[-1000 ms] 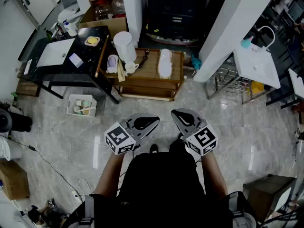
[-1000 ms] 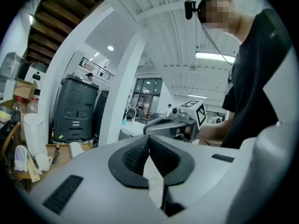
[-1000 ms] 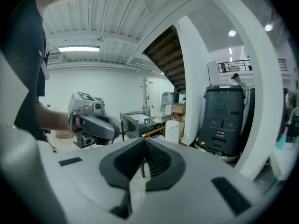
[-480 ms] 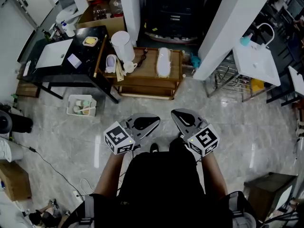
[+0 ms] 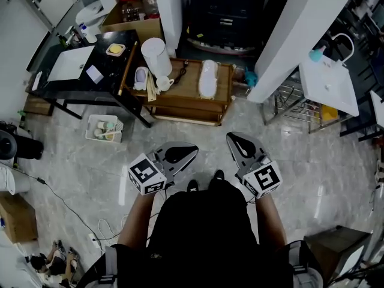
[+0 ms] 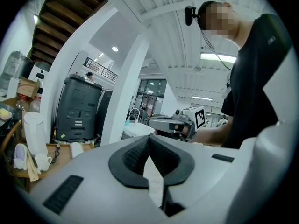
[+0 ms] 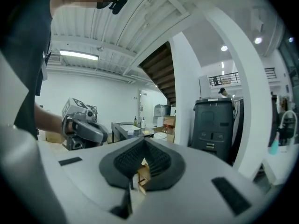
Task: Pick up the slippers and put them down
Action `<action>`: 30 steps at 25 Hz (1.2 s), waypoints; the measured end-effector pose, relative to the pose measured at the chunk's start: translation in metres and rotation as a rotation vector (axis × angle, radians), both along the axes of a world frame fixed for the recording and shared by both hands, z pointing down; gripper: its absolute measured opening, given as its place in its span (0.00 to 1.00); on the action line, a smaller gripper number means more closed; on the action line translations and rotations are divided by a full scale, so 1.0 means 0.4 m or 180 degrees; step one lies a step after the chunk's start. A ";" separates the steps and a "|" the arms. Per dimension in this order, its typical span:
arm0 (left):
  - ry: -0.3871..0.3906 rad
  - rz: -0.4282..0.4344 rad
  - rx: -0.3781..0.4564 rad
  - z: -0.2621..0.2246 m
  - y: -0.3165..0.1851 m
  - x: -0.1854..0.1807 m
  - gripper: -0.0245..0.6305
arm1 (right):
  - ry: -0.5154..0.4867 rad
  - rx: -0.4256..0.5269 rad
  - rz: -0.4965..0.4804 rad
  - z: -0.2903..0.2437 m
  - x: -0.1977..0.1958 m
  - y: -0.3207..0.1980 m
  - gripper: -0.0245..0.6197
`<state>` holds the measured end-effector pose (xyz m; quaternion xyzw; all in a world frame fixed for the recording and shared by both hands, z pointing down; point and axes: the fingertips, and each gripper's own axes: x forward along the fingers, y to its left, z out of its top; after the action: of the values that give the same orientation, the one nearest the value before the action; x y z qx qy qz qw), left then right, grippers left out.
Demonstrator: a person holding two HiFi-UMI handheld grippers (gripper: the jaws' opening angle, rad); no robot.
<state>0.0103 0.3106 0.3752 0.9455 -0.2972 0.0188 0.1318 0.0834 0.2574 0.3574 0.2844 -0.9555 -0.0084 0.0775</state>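
A low wooden table [image 5: 186, 87] is seen at the upper middle of the head view. A black table [image 5: 114, 63] stands just beside its left end, and a slanted white pillar [image 5: 294, 35] rises to its right. A white slipper [image 5: 208, 78] is laid lengthwise on the right part of the wooden top, well apart from both grippers. A tall white cylindrical container [image 5: 157, 57] and a small white cup [image 5: 164, 84] are placed on the left part. A white basket [image 5: 103, 131] is set on the floor below the black table. Glossy, grey-veined floor [image 5: 198, 131] is spread between the wooden table and the grippers.

The left gripper [image 5: 193, 151] and the right gripper [image 5: 231, 136] are held close to the body at the lower middle, on bent forearms. Both are pointed roughly level toward the wooden table. In each gripper view the ribbed black pads are seen pressed together, with nothing clamped between them.
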 end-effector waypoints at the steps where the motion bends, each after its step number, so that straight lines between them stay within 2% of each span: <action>1: -0.0038 -0.0015 -0.0005 0.002 -0.007 0.006 0.05 | -0.0006 -0.0021 -0.0021 0.006 0.006 -0.009 0.05; 12: -0.0152 -0.0357 -0.0113 0.024 -0.091 0.073 0.05 | 0.0064 -0.0157 -0.0413 0.058 0.054 -0.103 0.05; 16: -0.0069 -0.0460 -0.0082 0.006 -0.119 0.110 0.05 | 0.0108 -0.0197 -0.0570 0.065 0.077 -0.135 0.05; 22: -0.0023 -0.0534 -0.0207 0.018 -0.146 0.162 0.06 | 0.0070 -0.0172 -0.0784 0.068 0.104 -0.159 0.05; 27: 0.0087 -0.0601 -0.0155 0.009 -0.157 0.199 0.06 | 0.0132 -0.0116 -0.0982 0.089 0.118 -0.152 0.05; 30: 0.0022 -0.0581 -0.0181 0.010 -0.164 0.227 0.06 | 0.0160 -0.0113 -0.1025 0.097 0.132 -0.150 0.05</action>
<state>0.1010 0.2449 0.3792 0.9104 -0.3809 0.0119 0.1608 0.1361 0.1974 0.3963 0.1258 -0.9865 -0.0109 0.1041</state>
